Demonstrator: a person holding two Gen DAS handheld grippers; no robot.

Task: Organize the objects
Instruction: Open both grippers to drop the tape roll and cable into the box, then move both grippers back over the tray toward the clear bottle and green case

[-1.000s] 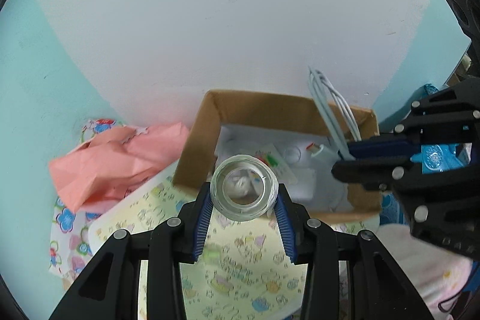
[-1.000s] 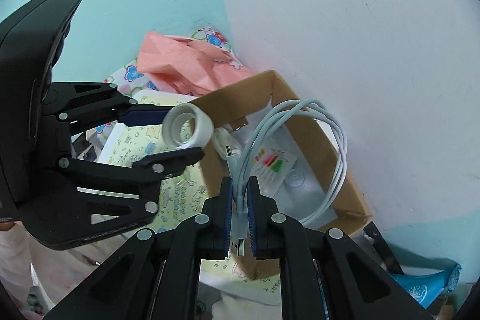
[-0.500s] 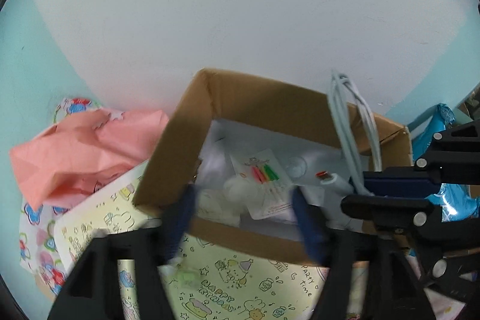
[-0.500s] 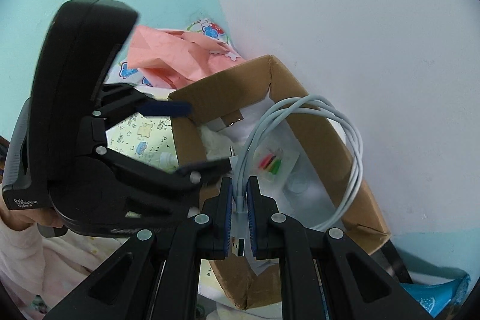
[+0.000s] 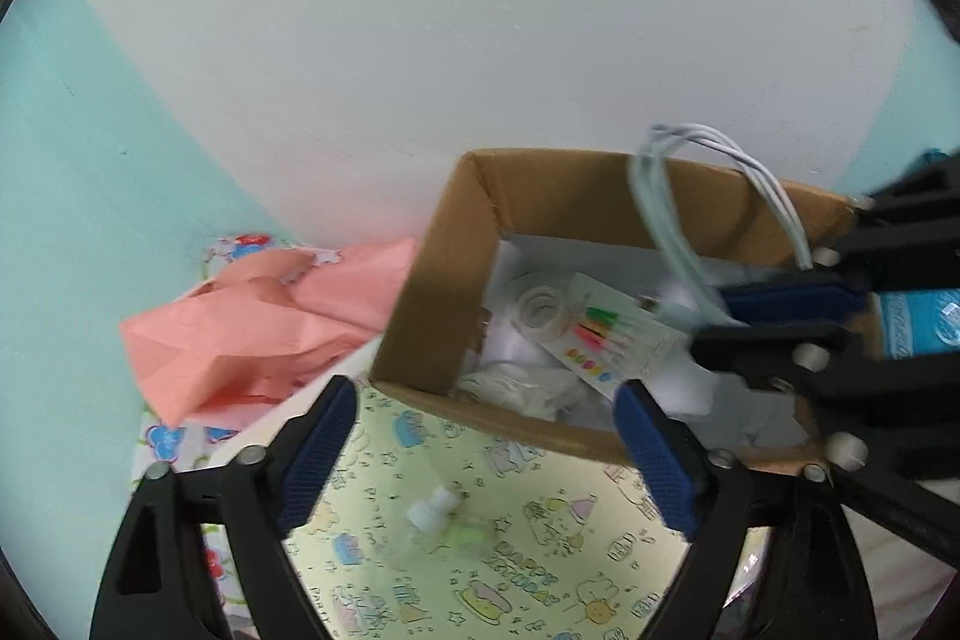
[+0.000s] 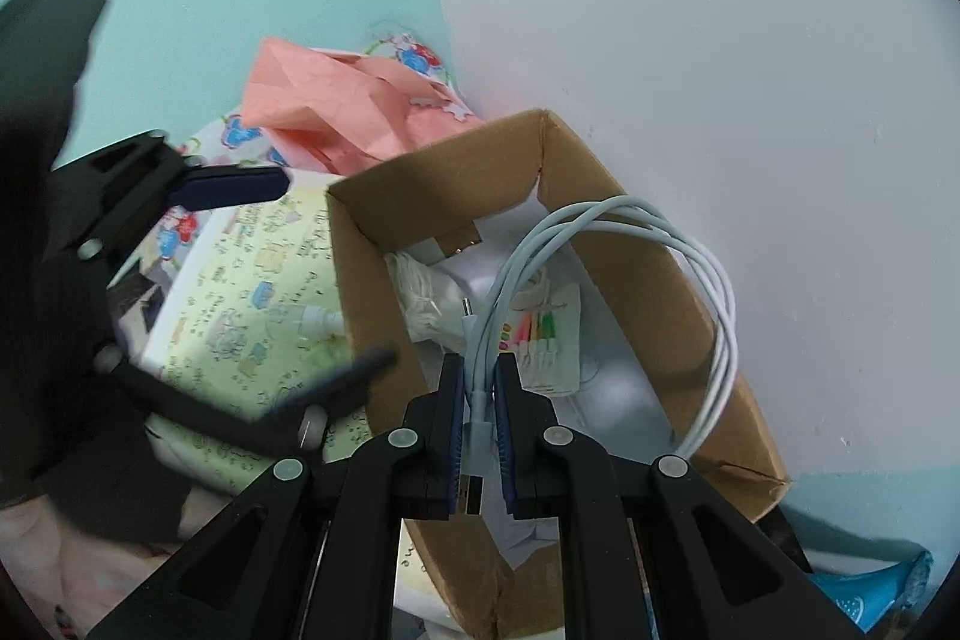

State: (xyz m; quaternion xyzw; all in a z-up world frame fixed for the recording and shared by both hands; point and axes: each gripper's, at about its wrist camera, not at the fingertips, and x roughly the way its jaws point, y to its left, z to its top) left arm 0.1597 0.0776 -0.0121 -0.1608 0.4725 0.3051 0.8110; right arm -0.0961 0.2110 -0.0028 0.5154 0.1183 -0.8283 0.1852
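Cardboard box against the wall, tape roll lying inside, left gripper opening with nothing between its jaws, right gripper clamped on white cable.

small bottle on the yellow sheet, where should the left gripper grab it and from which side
Grip the small bottle across its greenish body, just behind the white cap, coming down from above. It lies on its side on the yellow sheet, clear of the cardboard box. The left gripper is opening, nothing between its fingers.

cartoon-print sheet, cardboard box, small bottle, pink paper
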